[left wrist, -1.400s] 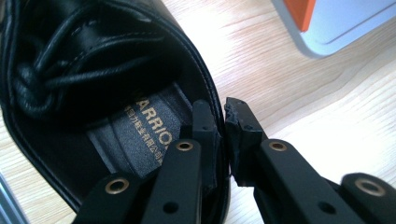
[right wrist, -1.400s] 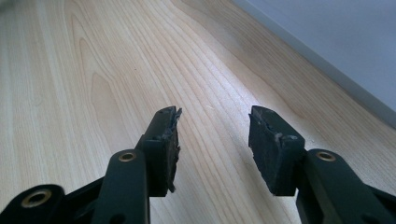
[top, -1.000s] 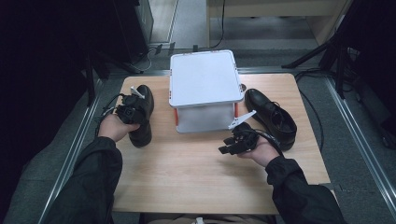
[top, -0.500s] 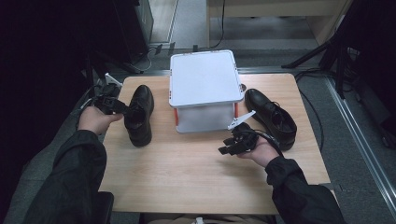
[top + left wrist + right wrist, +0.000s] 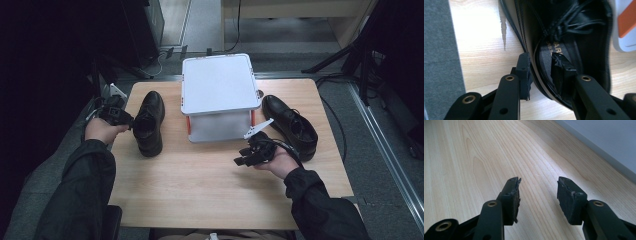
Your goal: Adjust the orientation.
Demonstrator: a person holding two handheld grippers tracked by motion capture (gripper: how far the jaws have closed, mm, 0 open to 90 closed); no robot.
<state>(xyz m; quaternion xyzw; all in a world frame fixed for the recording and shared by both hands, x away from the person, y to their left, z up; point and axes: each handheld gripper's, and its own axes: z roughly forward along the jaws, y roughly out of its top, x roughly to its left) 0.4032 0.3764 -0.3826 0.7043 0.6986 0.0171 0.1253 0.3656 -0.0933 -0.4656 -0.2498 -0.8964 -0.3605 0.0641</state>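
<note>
The left black leather lace-up shoe (image 5: pixel 148 123) stands on the wooden table (image 5: pixel 200 185) left of a white lidded storage box (image 5: pixel 218 95), toe pointing far and heel toward the person. The left gripper (image 5: pixel 544 72) straddles the shoe's side wall at the collar: one jaw sits outside against the leather, the other inside on the insole, where part of a printed brand mark shows. The jaws look set narrow around that wall, though whether they already pinch it firmly cannot be told; the hold suits lifting or dragging the shoe by its stiffest edge instead of its laces. In the high view this gripper (image 5: pixel 117 116) sits at the table's left edge, just beside the shoe's heel end. The matching right shoe (image 5: pixel 291 125) lies right of the box, angled, toe toward the near right. The right gripper (image 5: pixel 251 154) rests in an upturned hand near the box's front, close to that shoe but apart from it, its jaws wide and empty over bare wood, probably waiting. The box's lid is on, with orange latches at its near corners, so nothing can go in yet.
</note>
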